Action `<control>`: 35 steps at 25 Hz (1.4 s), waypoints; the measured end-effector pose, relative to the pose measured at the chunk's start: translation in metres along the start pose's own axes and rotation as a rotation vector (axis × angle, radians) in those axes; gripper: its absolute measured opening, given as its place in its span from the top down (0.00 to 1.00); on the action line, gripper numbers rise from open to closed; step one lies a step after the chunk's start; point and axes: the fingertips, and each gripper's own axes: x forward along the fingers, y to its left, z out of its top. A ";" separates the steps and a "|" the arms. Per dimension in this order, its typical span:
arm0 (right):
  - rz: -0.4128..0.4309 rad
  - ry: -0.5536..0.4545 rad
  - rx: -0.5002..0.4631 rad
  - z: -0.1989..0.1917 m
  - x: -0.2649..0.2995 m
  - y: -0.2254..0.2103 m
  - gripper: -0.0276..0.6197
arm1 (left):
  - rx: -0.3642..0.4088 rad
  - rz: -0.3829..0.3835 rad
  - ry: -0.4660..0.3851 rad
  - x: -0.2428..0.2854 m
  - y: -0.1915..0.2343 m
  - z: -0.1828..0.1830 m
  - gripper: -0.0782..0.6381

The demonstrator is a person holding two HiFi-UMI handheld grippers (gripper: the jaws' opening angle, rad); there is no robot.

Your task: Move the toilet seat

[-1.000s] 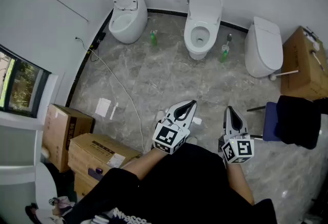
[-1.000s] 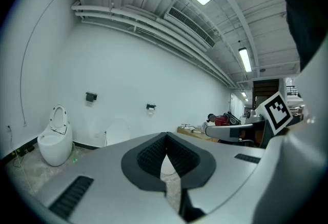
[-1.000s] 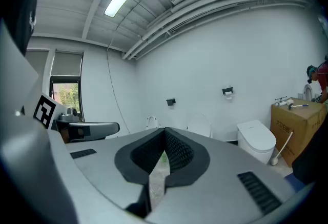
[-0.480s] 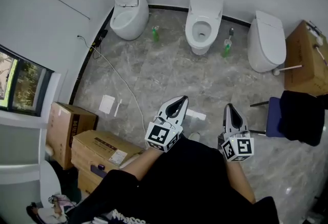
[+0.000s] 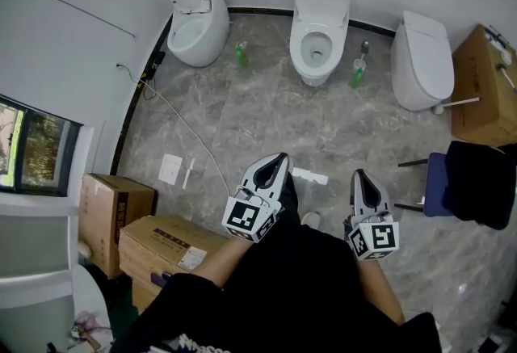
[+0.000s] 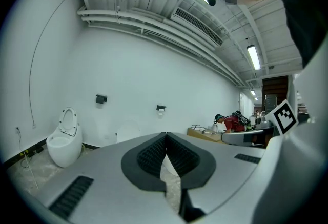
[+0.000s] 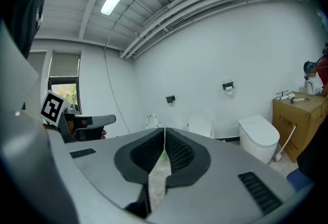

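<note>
both grippers clenched, nothing in either. left gripper (image 5: 275, 162) now sits further left than a second ago; right gripper (image 5: 361, 180) barely shifts. toilet seat (image 5: 300, 43) on the middle toilet at the far wall, well apart from both.

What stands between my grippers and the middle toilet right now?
Nothing visible blocks the way: open floor leads to the middle toilet. A white strip lies by the left gripper, and green bottles flank the toilet.
</note>
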 end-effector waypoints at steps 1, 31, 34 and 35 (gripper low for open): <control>-0.002 0.008 -0.005 -0.001 0.009 0.000 0.91 | -0.006 -0.003 0.004 0.008 0.010 -0.001 0.88; -0.099 0.030 -0.070 0.101 0.342 -0.013 0.91 | -0.117 -0.093 -0.063 0.191 0.297 0.054 0.88; -0.128 0.045 -0.056 0.099 0.348 -0.024 0.91 | -0.114 -0.075 -0.041 0.200 0.302 0.053 0.88; -0.131 0.048 -0.049 0.097 0.351 -0.028 0.91 | -0.116 -0.072 -0.037 0.204 0.303 0.053 0.88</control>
